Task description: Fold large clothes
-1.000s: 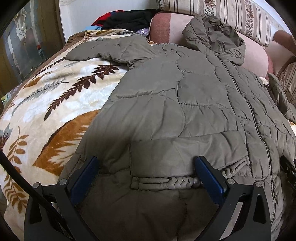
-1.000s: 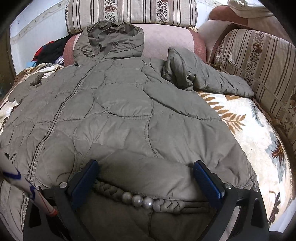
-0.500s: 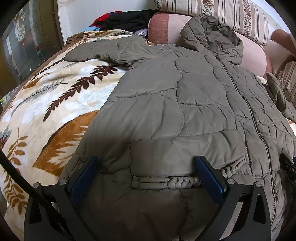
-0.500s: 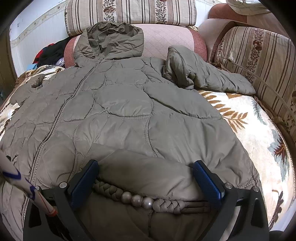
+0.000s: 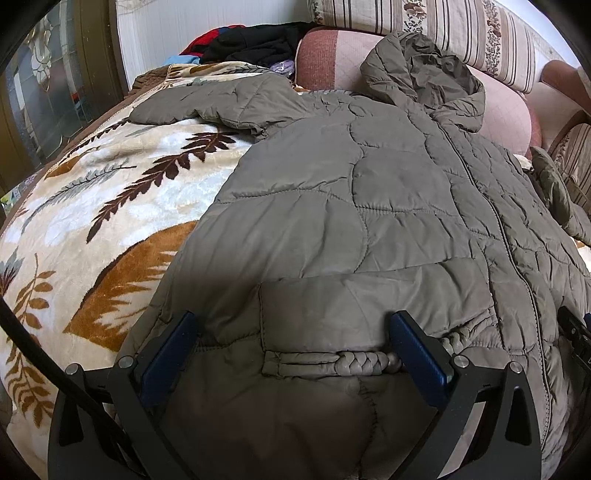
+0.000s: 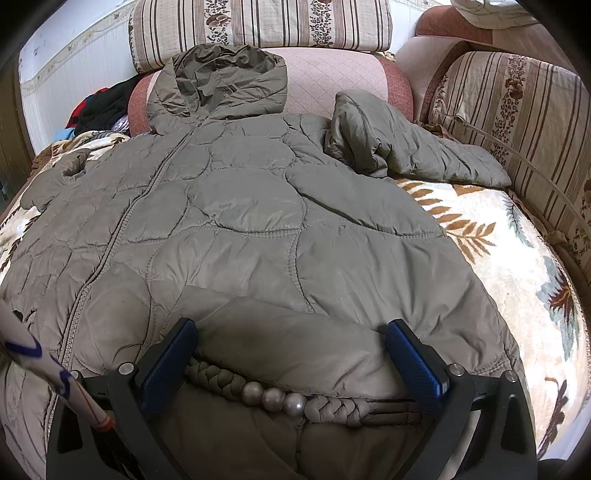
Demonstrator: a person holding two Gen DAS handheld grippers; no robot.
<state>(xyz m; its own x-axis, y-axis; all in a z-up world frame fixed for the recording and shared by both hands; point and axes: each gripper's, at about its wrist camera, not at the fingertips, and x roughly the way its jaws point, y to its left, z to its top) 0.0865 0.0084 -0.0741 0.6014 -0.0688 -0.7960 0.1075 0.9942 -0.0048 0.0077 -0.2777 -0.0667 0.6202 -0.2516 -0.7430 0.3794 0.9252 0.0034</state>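
Observation:
A large olive quilted hooded jacket lies spread front-up on a leaf-patterned blanket; it also fills the right wrist view. Its hood rests on a pink cushion. One sleeve stretches to the left, the other sleeve lies bunched at the right. My left gripper is open, its jaws on either side of a pocket flap with braided trim near the hem. My right gripper is open over the other pocket, with its braid and beads.
Striped sofa cushions stand behind the jacket and at the right. A pile of dark and red clothes lies at the back left. A glass-fronted cabinet stands at the left. The blanket edge shows at the right.
Both grippers have shifted slightly over the jacket's lower part; the view has moved a little. The jaws stay open and the jacket has not moved.

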